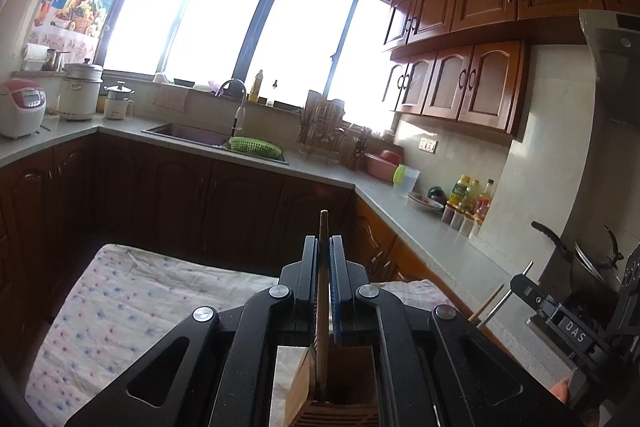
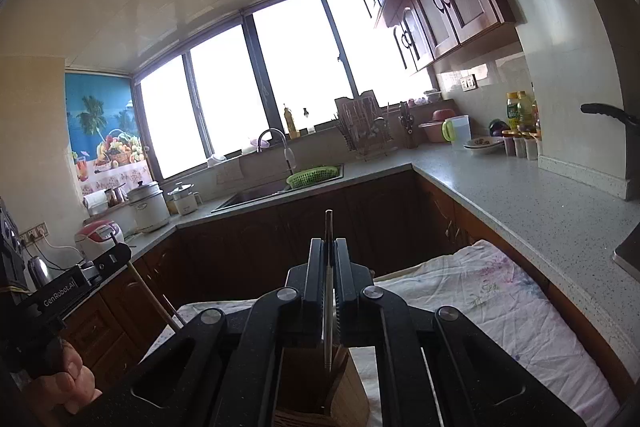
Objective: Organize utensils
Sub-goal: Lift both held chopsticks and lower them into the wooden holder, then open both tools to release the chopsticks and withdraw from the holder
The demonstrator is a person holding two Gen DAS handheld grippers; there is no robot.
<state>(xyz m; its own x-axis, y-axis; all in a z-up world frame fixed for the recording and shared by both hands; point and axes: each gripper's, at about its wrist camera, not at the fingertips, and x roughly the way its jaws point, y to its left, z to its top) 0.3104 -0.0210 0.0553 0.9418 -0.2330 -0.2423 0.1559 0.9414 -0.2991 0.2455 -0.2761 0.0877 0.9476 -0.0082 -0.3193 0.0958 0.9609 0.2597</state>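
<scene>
My left gripper (image 1: 324, 247) is shut on a wooden chopstick (image 1: 322, 307) that stands upright, its lower end inside a wooden utensil holder (image 1: 340, 387) below the jaws. My right gripper (image 2: 329, 251) is shut on a thin metal chopstick (image 2: 328, 311), upright, its lower tip just above or inside the same wooden holder (image 2: 316, 383). The right gripper also shows at the right edge of the left wrist view (image 1: 560, 319). The left gripper with its wooden chopstick shows at the left of the right wrist view (image 2: 92, 271).
The holder stands on a table covered with a floral cloth (image 1: 132, 299). Dark wood cabinets and a grey counter (image 2: 520, 195) wrap around, with a sink (image 1: 192, 135), green basket (image 1: 254, 146), dish rack (image 2: 364, 135), rice cookers (image 1: 20, 107) and bottles (image 1: 468, 195).
</scene>
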